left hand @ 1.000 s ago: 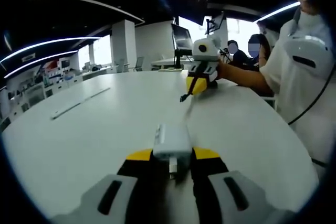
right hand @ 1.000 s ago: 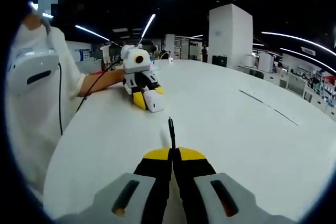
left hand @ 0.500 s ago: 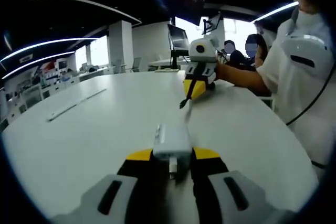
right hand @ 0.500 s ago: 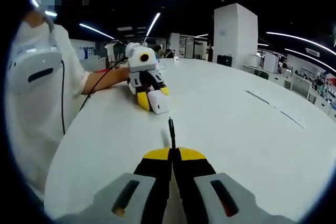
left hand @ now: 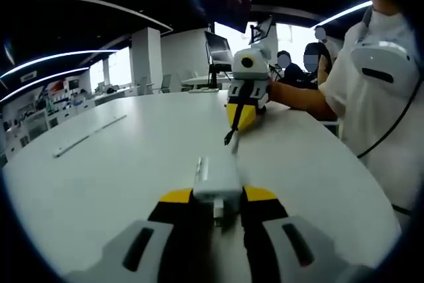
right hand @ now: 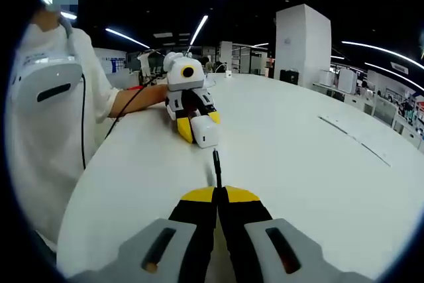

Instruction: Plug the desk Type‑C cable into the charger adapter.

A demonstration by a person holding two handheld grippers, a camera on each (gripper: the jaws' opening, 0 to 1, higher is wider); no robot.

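Left gripper (left hand: 217, 198) clamped on white charger adapter (left hand: 216, 181), held above white table (left hand: 126, 164). Right gripper (right hand: 217, 193) pinched shut on black Type-C cable (right hand: 216, 167), plug tip pointing toward adapter, near, apart.

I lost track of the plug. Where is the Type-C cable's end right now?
The Type-C plug sticks out of the shut right gripper, above the white table, pointing at the charger adapter in the left gripper.

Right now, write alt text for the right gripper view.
The right gripper is shut on a black Type-C cable plug aimed at a white charger adapter held in the left gripper across a white table. A person in white stands at left.
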